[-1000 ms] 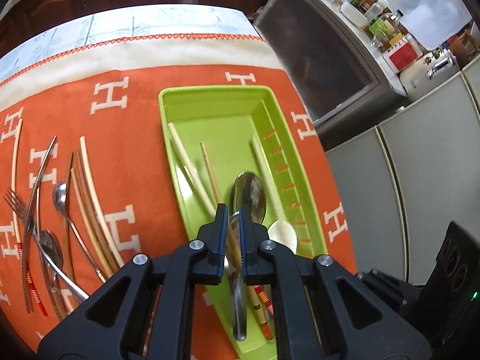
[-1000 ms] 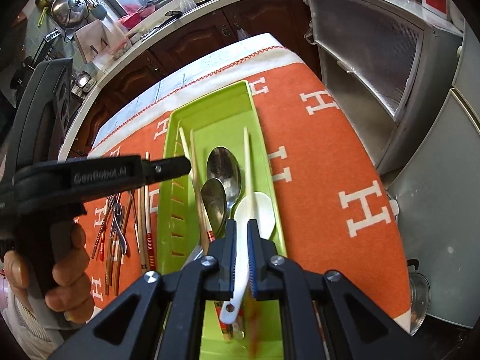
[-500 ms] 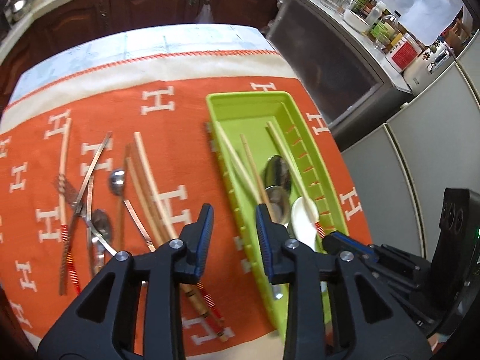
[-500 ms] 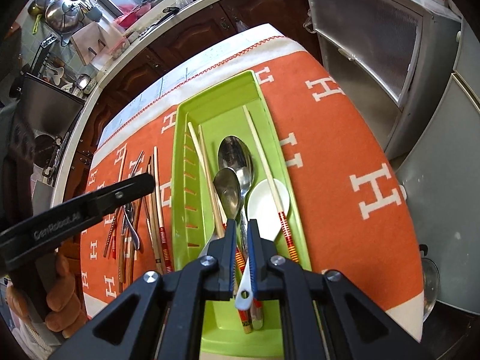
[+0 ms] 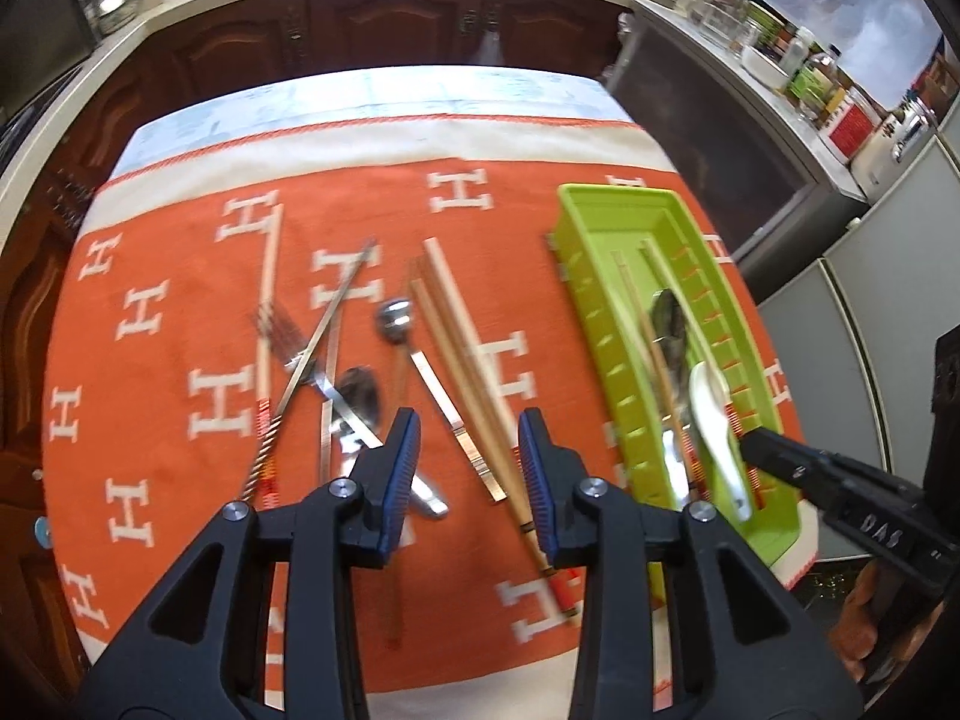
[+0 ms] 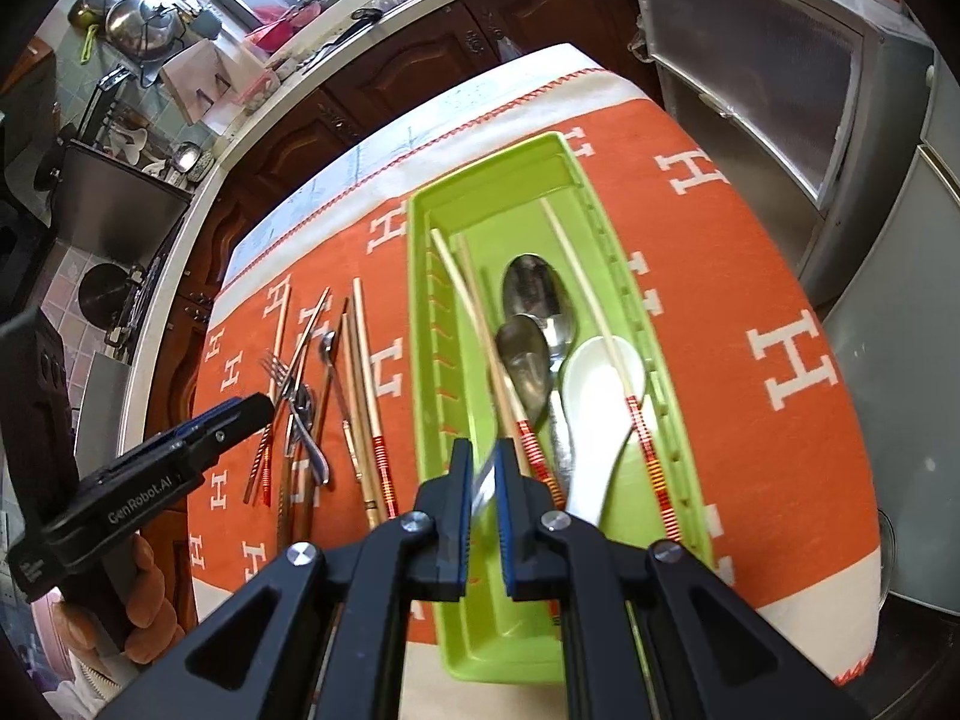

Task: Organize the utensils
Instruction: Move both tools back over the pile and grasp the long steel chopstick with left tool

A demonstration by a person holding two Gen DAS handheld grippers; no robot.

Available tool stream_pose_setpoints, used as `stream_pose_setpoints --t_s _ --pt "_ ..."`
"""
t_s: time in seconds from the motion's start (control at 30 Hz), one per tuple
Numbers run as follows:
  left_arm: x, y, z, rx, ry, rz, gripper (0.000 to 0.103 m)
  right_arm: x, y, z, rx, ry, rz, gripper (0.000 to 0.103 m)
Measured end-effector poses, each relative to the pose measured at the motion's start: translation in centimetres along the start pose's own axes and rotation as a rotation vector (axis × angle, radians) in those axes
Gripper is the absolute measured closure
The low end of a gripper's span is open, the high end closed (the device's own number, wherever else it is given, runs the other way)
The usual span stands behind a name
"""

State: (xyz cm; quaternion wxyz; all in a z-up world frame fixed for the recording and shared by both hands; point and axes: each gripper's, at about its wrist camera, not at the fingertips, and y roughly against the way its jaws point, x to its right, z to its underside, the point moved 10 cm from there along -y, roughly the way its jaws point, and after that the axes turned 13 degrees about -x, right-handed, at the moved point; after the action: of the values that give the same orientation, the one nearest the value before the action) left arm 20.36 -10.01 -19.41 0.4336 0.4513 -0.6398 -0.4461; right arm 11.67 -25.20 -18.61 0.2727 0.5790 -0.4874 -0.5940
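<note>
A green utensil tray lies on an orange cloth and holds a white ceramic spoon, two metal spoons and several chopsticks. Loose chopsticks, forks and metal spoons lie on the cloth left of the tray. My left gripper is open and empty above these loose utensils. My right gripper is slightly open over the tray's near end, with a metal handle between its pads, no longer clamped. It also shows in the left wrist view.
The orange cloth covers a small table with its far edge near dark wooden cabinets. A grey cabinet and a countertop with jars stand to the right. Pots hang at the far left.
My left gripper let go of the metal spoon in the tray, opened wide and swung left over the loose utensils. My right gripper released the white spoon and its jaws parted slightly.
</note>
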Motion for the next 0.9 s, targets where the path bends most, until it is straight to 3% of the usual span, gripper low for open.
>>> stream_pose_setpoints --t_s 0.57,0.9 --pt "-13.5 -1.1 3.8 0.001 0.118 -0.128 0.072 -8.7 -3.0 0.4 -0.027 0.181 0.011 0.096" --pt "-14.3 -3.6 3.5 -0.020 0.057 -0.091 0.072 -11.8 -6.6 -0.2 -0.071 0.233 0.034 0.096"
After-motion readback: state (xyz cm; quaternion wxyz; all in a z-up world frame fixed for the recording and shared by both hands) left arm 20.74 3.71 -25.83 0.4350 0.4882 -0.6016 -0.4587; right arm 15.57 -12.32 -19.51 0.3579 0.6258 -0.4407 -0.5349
